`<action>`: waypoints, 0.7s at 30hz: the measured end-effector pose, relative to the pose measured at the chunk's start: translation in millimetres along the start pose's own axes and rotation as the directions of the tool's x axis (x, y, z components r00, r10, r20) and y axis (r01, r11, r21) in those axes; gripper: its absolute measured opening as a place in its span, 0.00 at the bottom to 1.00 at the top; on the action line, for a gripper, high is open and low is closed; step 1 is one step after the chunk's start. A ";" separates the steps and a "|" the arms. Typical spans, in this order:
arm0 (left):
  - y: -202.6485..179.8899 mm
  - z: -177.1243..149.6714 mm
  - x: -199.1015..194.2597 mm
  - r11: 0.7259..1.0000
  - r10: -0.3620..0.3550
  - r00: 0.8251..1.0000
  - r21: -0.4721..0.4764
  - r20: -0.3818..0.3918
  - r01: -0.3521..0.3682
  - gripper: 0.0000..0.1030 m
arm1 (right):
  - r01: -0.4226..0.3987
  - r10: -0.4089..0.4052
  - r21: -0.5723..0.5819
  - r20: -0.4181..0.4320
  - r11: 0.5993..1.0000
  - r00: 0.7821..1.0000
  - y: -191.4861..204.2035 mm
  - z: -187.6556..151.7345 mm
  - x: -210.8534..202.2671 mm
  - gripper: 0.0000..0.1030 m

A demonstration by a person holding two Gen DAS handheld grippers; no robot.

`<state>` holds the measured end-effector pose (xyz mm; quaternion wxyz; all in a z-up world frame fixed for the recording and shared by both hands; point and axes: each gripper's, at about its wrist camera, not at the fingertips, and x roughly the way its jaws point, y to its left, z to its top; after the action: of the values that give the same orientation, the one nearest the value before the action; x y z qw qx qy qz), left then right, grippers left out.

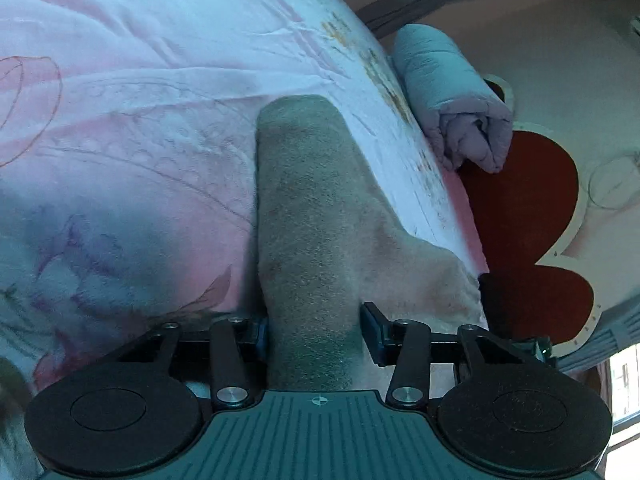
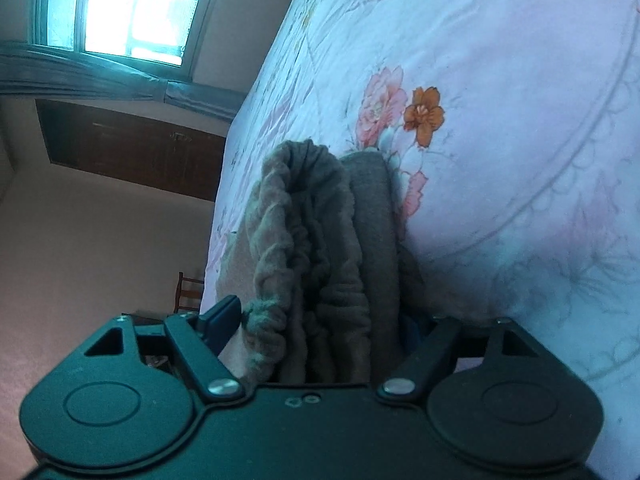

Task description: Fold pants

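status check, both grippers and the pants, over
Left hand-held gripper shut on pants, leg end. Right hand-held gripper shut on bunched waistband. Pants over bedspread; rolled blanket off to the side, nothing blocking.

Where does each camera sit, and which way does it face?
Left wrist: sits on the left tongs, facing along a grey-brown fleece pant leg between the fingers, over the pink floral bedsheet toward a rolled lilac quilt and red headboard; only the tongs show.
Right wrist: sits on the right tongs, facing the pants' gathered elastic waistband, with the window and dark wooden door beyond; only the tongs show.
Shared: the pants and the bedsheet.
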<state>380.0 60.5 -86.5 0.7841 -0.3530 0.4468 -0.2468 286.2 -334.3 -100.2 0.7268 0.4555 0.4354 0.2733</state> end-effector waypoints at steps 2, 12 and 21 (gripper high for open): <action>1.4 -1.7 1.1 1.000 -0.014 1.000 -0.017 0.017 0.015 0.44 | 0.013 -0.013 -0.003 -0.001 1.000 1.000 3.1 0.7 2.0 0.68; -1.8 -8.4 -4.4 0.995 -0.089 0.993 -0.029 0.077 0.091 0.26 | 0.038 -0.037 -0.058 0.012 0.998 0.999 21.5 -3.0 2.4 0.41; -19.8 11.5 -53.8 0.986 -0.166 0.976 0.048 0.143 0.161 0.25 | -0.027 0.032 -0.183 0.025 0.983 0.999 86.3 8.5 4.7 0.39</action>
<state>362.9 89.6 -38.8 0.7981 -0.3913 0.3531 -0.2920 295.8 -296.6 -22.6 0.7672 0.3973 0.3917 0.3164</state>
